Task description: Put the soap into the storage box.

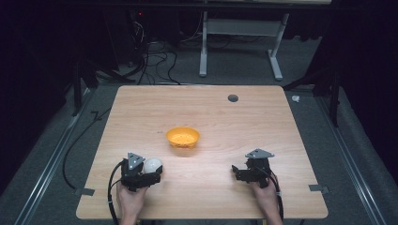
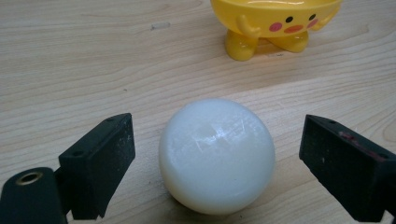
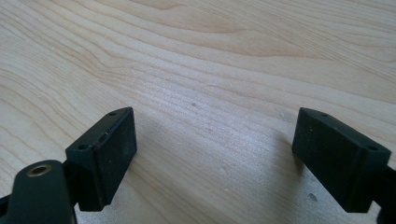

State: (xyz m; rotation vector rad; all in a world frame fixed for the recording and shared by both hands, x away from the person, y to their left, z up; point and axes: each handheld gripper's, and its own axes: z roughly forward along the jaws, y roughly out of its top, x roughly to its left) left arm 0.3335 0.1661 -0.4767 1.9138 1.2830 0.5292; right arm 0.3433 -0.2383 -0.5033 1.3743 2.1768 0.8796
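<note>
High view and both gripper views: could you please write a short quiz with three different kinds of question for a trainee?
1. True or false: the jaws of the left gripper are closed tight on the white ball.
2. Multiple choice: the yellow duck-faced bowl stands (A) beyond the ball, toward the middle of the wooden table; (B) between the jaws of the right gripper; (C) on the floor.
3. Fill in: between the right gripper's jaws there is nothing but bare ____.

Key:
1. False. The jaws stand open, one on each side of the ball, with gaps.
2. A
3. Table (wood)
</note>
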